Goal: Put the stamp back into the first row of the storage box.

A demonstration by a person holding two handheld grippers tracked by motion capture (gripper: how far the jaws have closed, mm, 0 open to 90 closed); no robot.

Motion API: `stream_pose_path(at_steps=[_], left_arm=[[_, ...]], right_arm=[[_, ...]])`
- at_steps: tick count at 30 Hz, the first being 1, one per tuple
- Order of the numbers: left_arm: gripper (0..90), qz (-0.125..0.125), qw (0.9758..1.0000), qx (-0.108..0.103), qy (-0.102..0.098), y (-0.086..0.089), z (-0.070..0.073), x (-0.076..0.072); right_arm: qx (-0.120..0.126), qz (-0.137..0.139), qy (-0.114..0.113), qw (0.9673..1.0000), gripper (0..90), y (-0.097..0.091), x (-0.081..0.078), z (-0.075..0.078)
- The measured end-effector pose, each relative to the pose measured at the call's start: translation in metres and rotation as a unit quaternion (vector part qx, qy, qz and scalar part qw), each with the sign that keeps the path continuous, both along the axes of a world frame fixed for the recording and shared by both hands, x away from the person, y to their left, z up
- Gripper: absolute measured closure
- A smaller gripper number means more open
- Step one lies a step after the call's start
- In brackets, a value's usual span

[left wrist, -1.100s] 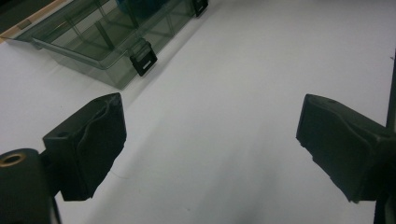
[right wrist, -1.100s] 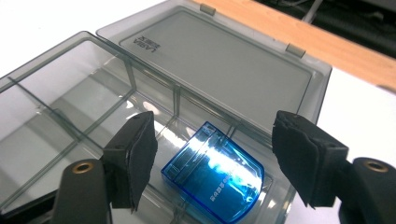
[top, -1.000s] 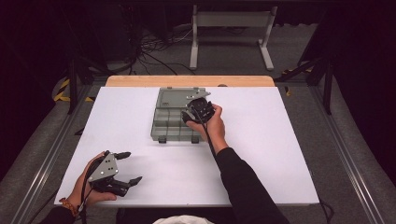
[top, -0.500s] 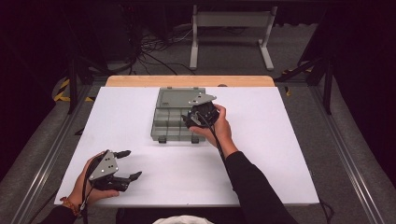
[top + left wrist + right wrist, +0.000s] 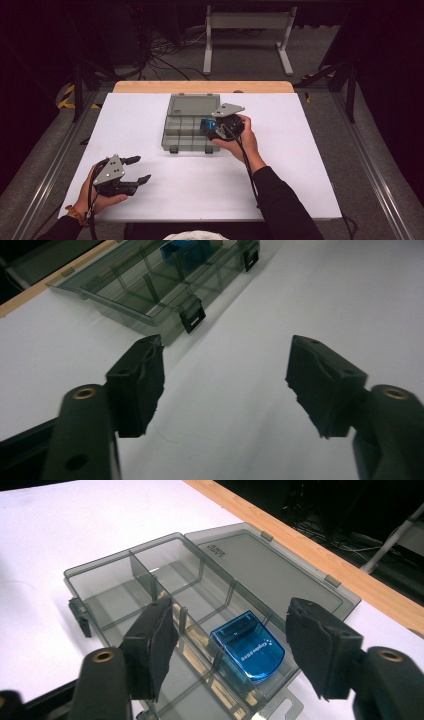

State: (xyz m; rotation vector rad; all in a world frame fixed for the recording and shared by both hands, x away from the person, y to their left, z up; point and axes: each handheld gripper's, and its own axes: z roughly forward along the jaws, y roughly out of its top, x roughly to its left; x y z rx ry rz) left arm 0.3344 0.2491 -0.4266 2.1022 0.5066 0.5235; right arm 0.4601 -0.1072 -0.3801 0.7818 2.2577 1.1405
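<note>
Blue card reader (image 5: 248, 651) in organiser box (image 5: 125, 580), near end behind right hand-held gripper (image 5: 235, 655) jaws

Both grippers are matt black, the left gripper (image 5: 134, 169) and the right gripper (image 5: 212, 128) each topped by a grey three-cornered plate and trailing a thin black cable. Their blocky jaw pads sit on arms with brass-coloured pivot rivets. The person wears dark long sleeves; an orange band circles the left wrist.

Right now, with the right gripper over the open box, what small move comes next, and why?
Probably lower the right gripper straight down around the blue card reader. Its jaws have just been closing, yet stand apart above the reader, which lies loose in a compartment of the open box; nothing is gripped.
</note>
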Motion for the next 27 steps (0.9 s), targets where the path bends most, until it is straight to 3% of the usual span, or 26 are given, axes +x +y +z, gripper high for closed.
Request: stream_pose_path(at_steps=[2, 5, 7, 10, 14, 19, 27], left_arm=[[38.3, 0.001, 1.0, -0.004, 0.002, 0.0, 0.002, 0.001], [51.4, -0.006, 1.0, -0.001, 0.007, 0.001, 0.003, 0.005], [63.1, -0.006, 1.0, -0.002, -0.001, 0.0, 0.005, 0.007], [70.6, -0.007, 1.0, 0.002, -0.006, -0.003, 0.008, 0.01], [78.1, -0.001, 0.9999, -0.004, -0.015, -0.006, 0.011, 0.014], [83.2, 0.002, 0.9998, 0.005, -0.018, -0.008, 0.015, 0.018], [89.2, 0.007, 0.9998, 0.008, -0.015, -0.006, 0.015, 0.02]], right_arm=[[-0.001, 0.0, -0.006, 1.0, 39.6, -0.003, -0.003, 0.001], [0.001, 0.007, -0.008, 0.9999, 43.4, -0.007, -0.006, 0.003], [-0.001, 0.011, -0.01, 0.9999, 45.4, -0.009, -0.008, 0.003], [-0.003, 0.015, -0.011, 0.9998, 50.4, -0.012, -0.011, 0.004], [-0.007, 0.025, -0.011, 0.9996, 56.8, -0.016, -0.015, 0.004], [-0.005, 0.037, -0.01, 0.9992, 63.2, -0.022, -0.021, 0.004], [-0.009, 0.042, -0.011, 0.999, 75.4, -0.034, -0.027, 0.004]])
